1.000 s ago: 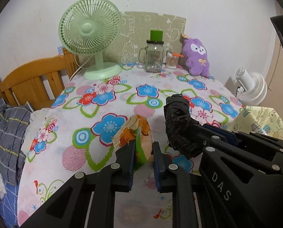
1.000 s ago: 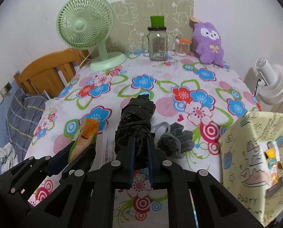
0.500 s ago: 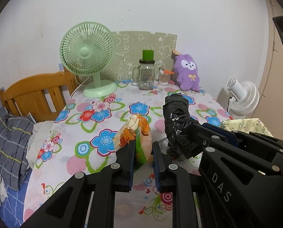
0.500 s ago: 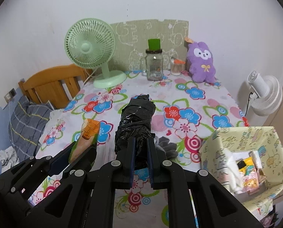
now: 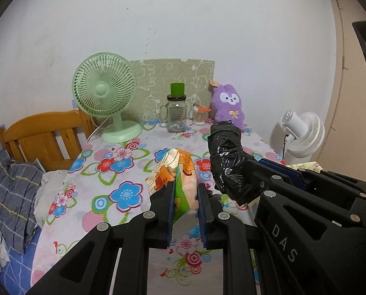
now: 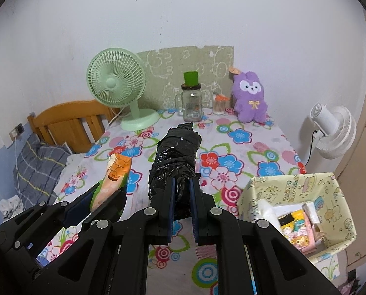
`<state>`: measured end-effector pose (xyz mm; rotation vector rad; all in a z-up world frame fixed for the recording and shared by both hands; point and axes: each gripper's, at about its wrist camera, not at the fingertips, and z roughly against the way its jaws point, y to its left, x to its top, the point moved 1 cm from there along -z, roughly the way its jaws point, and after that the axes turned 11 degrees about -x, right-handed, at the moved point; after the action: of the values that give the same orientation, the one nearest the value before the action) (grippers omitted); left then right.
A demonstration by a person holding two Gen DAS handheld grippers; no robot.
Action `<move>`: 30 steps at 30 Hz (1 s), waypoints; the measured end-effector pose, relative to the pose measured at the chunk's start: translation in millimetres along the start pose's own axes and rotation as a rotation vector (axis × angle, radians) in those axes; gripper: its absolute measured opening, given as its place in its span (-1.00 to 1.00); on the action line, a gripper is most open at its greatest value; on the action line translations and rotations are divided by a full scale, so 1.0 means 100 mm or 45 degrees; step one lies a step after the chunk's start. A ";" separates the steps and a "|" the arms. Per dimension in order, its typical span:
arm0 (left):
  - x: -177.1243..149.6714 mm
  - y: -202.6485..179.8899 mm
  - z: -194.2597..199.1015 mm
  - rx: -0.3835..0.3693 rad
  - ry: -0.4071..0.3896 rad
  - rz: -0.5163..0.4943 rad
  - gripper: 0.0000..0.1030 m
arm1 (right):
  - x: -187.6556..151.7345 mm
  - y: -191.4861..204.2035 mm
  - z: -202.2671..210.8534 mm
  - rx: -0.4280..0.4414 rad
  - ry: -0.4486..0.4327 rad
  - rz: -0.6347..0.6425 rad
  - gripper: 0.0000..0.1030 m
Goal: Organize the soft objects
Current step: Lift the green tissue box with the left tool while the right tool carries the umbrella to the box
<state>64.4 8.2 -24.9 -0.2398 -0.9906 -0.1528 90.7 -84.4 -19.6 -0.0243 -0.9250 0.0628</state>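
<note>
Both grippers grip tight above the floral table [image 6: 269, 147]: my left gripper [image 5: 185, 196] clamps the orange-green packet [image 5: 183, 172], my right gripper [image 6: 181, 196] clamps the black wrapped bundle [image 6: 175, 157], which juts forward, left of the yellow box [image 6: 293, 184].

Left gripper [image 5: 185, 196], right gripper [image 6: 182, 196] clamped

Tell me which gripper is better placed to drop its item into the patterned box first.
Right, probably. The right gripper, shut on the black plastic bundle, sits beside the open box; the left gripper, shut on the colourful packet, is on the far side from it.
</note>
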 end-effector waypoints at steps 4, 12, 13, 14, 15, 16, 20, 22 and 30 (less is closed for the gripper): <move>0.01 -0.12 0.01 -0.016 -0.015 -0.004 -0.72 | 0.00 -0.12 0.06 -0.013 -0.018 0.002 -0.72; 0.03 -0.39 -0.02 -0.038 -0.024 -0.045 -0.72 | -0.01 -0.38 0.15 -0.034 -0.037 -0.026 -0.72; 0.03 -0.42 -0.02 -0.040 -0.023 -0.050 -0.72 | -0.02 -0.41 0.16 -0.035 -0.039 -0.029 -0.72; 0.04 -0.46 -0.03 -0.043 -0.023 -0.055 -0.72 | -0.02 -0.45 0.16 -0.036 -0.040 -0.034 -0.72; 0.04 -0.49 -0.05 -0.046 -0.023 -0.060 -0.71 | -0.02 -0.49 0.17 -0.038 -0.042 -0.038 -0.72; 0.04 -0.53 -0.06 -0.049 -0.023 -0.064 -0.72 | -0.02 -0.53 0.17 -0.041 -0.045 -0.042 -0.72; 0.06 -0.66 -0.10 -0.067 -0.020 -0.084 -0.71 | -0.02 -0.68 0.17 -0.053 -0.049 -0.053 -0.72; 0.06 -0.73 -0.13 -0.077 -0.019 -0.095 -0.72 | -0.03 -0.75 0.17 -0.062 -0.052 -0.056 -0.72; 0.06 -1.00 -0.25 -0.128 -0.004 -0.131 -0.71 | -0.06 -1.04 0.14 -0.108 -0.046 -0.083 -0.72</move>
<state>64.4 -94.7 -20.2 -0.2811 -0.9997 -0.2966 80.1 -188.2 -11.2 -0.0716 -0.9633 -0.0367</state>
